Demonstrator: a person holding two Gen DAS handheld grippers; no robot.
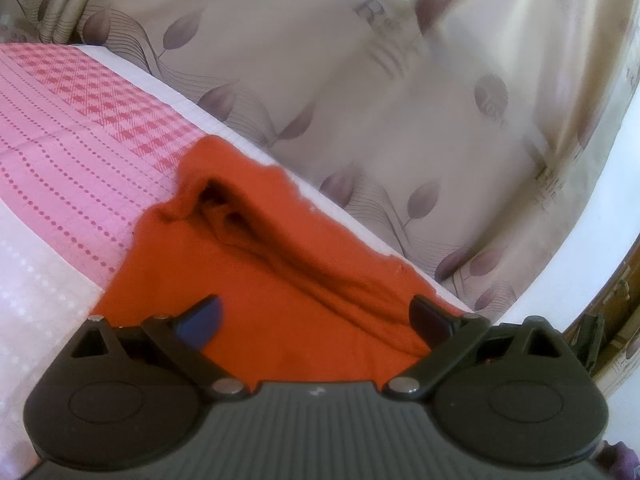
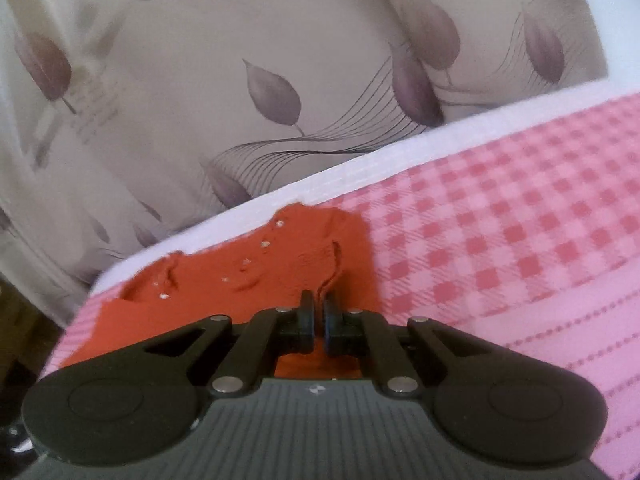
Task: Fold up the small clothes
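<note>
Nearby, orange garment (image 2: 256, 280) at bedspread (image 2: 500, 232) edge — right gripper (image 2: 319, 312) pinching its fold

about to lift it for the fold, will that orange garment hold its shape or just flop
Probably flops: the orange garment already lies in soft ridges and wrinkles. It looks thin, so likely light. The right gripper pinches a fold of it near the edge, so the rest will likely hang and drag across the pink checked cloth.

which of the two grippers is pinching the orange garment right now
The right gripper: it is shut on a fold of the orange garment. The left gripper is open.
</note>
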